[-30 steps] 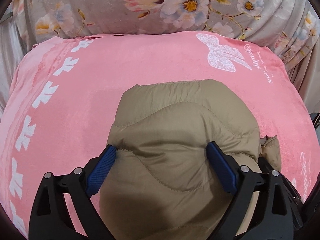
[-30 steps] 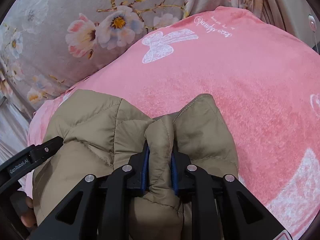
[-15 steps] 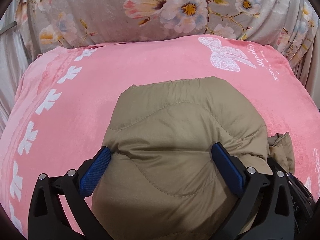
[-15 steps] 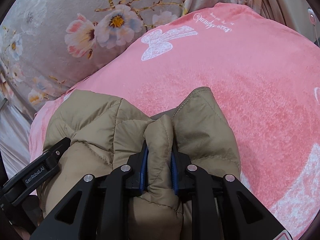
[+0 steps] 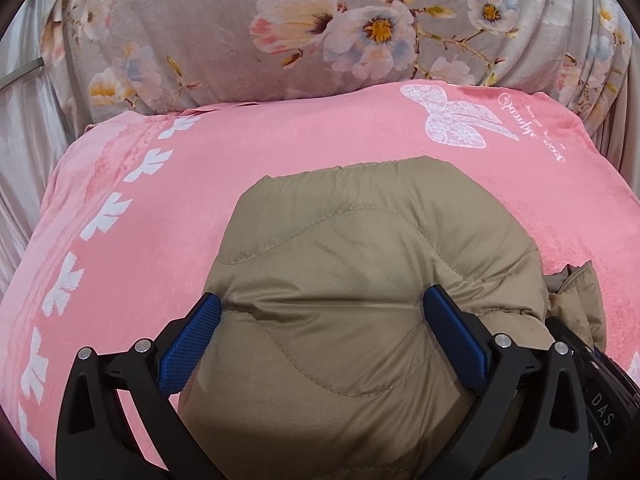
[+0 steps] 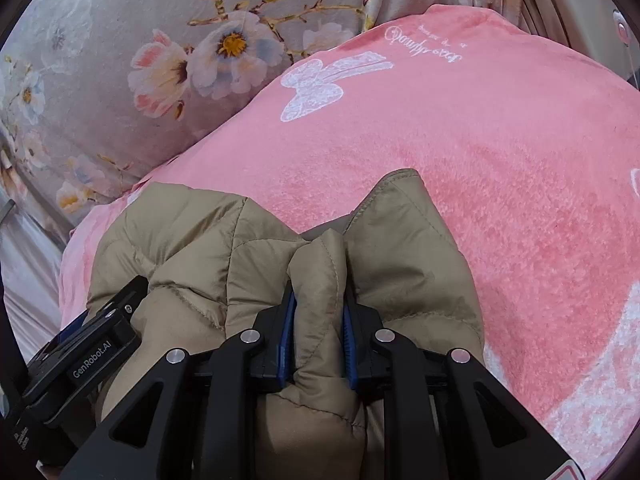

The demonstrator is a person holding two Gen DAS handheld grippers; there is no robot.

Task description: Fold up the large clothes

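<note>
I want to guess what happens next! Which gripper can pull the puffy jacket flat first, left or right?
Probably the right gripper: its jaws are pinched tight on a fold of the tan puffy jacket, so it can tug. The left gripper only straddles the bulge, its blue pads spread wide over the pink blanket.

jacket [image 5: 360, 280] on blanket [image 5: 248, 184], floral bedding [image 5: 224, 40] seemingly behind blanket
</note>
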